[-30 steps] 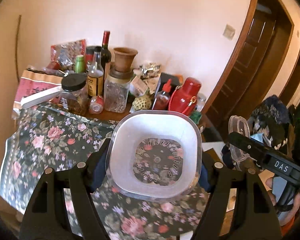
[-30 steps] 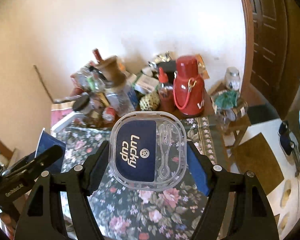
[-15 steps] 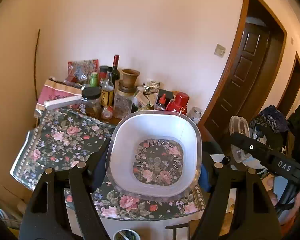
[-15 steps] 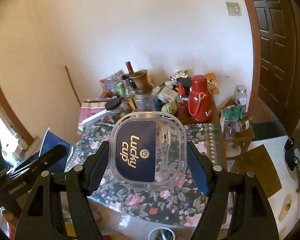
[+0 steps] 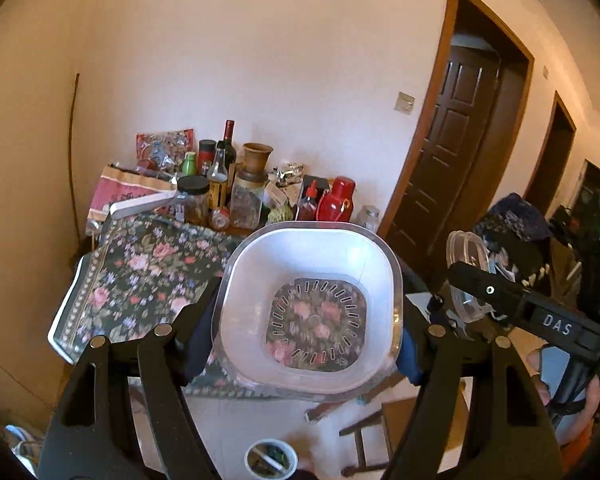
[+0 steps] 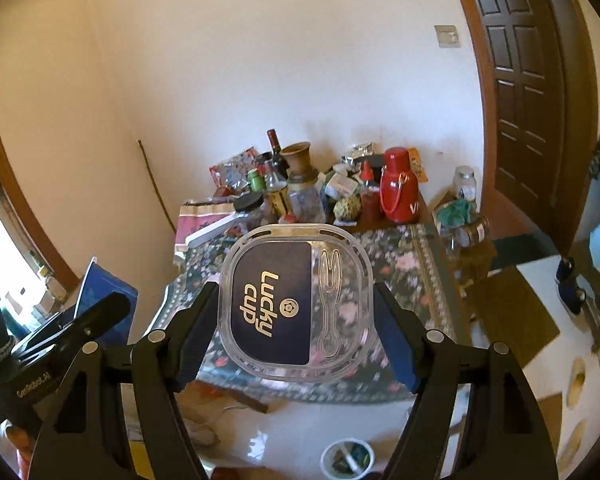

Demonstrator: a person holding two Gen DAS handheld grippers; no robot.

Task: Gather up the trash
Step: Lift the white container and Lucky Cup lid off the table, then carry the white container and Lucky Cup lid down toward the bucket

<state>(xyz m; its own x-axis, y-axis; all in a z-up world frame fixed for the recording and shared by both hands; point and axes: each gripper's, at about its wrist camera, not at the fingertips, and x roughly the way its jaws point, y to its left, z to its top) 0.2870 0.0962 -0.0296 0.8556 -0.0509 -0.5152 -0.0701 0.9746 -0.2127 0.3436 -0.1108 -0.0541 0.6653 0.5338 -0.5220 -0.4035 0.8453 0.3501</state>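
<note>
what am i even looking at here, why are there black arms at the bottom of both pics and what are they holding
Those black arms are the fingers of two handheld grippers; a person carries one in each hand, and there is no robot. Each picture comes from a fisheye camera mounted on a gripper, looking forward along its fingers, which is why the room looks bent.

In the left wrist view, the left gripper is clamped on an empty white plastic container. In the right wrist view, the right gripper holds a clear lid labelled Lucky Cup.

Beyond them is a table with a floral cloth, crowded at the back with bottles, jars and a red flask. On the floor below sits a small bin with scraps in it.
</note>
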